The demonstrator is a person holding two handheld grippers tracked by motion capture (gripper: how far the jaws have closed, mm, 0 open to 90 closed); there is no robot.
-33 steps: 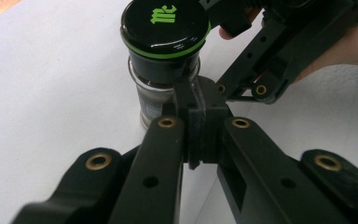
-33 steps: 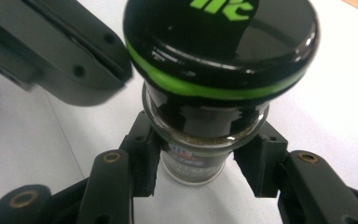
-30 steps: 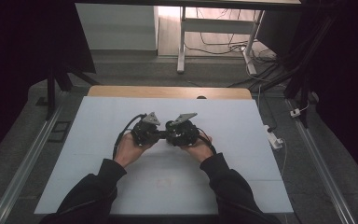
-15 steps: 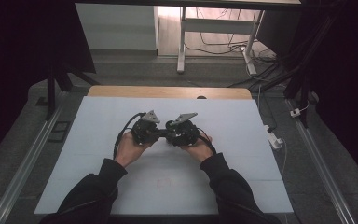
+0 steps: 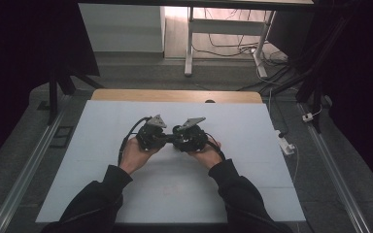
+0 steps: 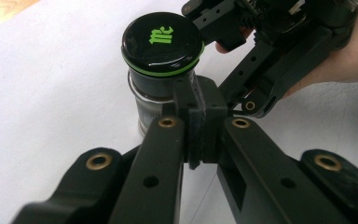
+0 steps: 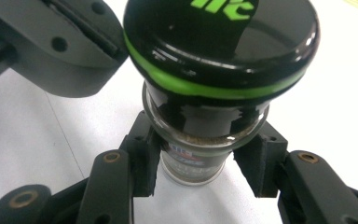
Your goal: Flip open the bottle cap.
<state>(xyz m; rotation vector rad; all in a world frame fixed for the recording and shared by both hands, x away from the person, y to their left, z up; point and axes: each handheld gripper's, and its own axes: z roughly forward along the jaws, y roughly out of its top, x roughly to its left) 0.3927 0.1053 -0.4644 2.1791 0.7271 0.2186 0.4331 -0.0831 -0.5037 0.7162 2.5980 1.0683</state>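
Two sets of black hand-held tongs meet near the middle of a pale, matt white counter (image 5: 252, 126), each carried in one hand of a person whose dark sleeves (image 5: 92, 199) enter from the near edge in the high view. Between them stands a small upright glass spice jar (image 7: 193, 161), cylindrical, with a wide, glossy black domed cap (image 6: 162, 42) ringed by a thin bright-green band and stamped with a green logo; a printed label wraps the glass below a line of brownish contents. The right tongs (image 7: 193, 170) are clamped on the jar's body just under the cap, their squared, dark rubber-like pads pressing the glass from both sides in the right gripper view. The left tongs (image 6: 199, 126) are drawn together, their matt pads meeting in front of the jar just below the cap; whether they pinch any part of it cannot be told. Brass-coloured rivets dot the flat, perforated black linkage arms of both tools. In the high view the left tongs (image 5: 151, 136) and right tongs (image 5: 189, 137) face each other tip to tip, each topped by a grey three-cornered plate, with black cables looping beside the hands. A light wooden strip (image 5: 175, 95) edges the counter's far side.
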